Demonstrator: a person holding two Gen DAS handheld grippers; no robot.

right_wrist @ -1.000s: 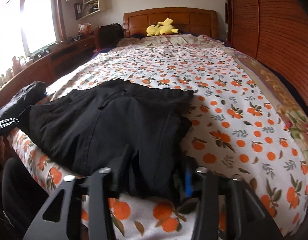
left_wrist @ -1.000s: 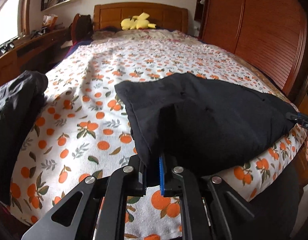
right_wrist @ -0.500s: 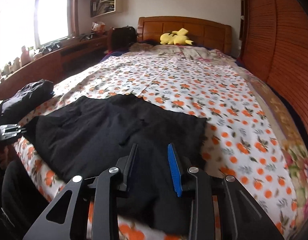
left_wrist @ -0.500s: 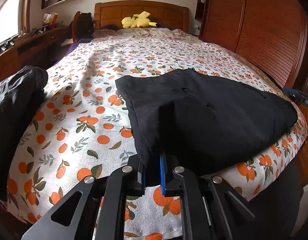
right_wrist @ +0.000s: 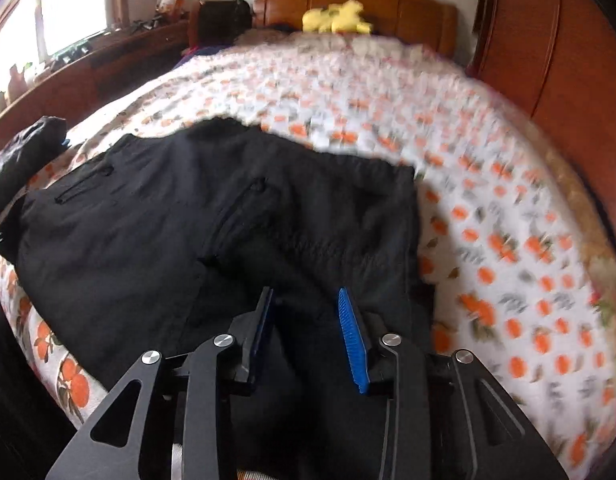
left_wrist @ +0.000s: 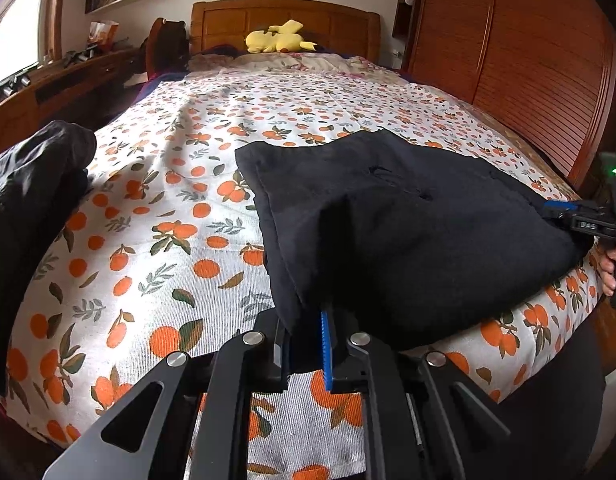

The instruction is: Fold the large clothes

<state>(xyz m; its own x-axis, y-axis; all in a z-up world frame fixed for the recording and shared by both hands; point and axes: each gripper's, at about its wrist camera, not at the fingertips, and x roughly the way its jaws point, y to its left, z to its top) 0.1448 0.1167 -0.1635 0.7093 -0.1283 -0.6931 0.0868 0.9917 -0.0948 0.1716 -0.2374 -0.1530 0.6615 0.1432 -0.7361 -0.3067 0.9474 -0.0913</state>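
1. Black fabric garment lies partly folded across near edge of orange-print bed sheet
2. Left gripper clamped on garment's near corner; right gripper jaws apart over cloth, gripping nothing
3. Judgement: roughly midway; further folds left

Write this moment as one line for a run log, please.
left gripper: shut on black garment | right gripper: open over garment, jaws just moved, not gripping | bed: garment lies at near edge

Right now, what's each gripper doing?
Left gripper: shut on the black garment.
Right gripper: open over the garment, jaws just reopening slightly.
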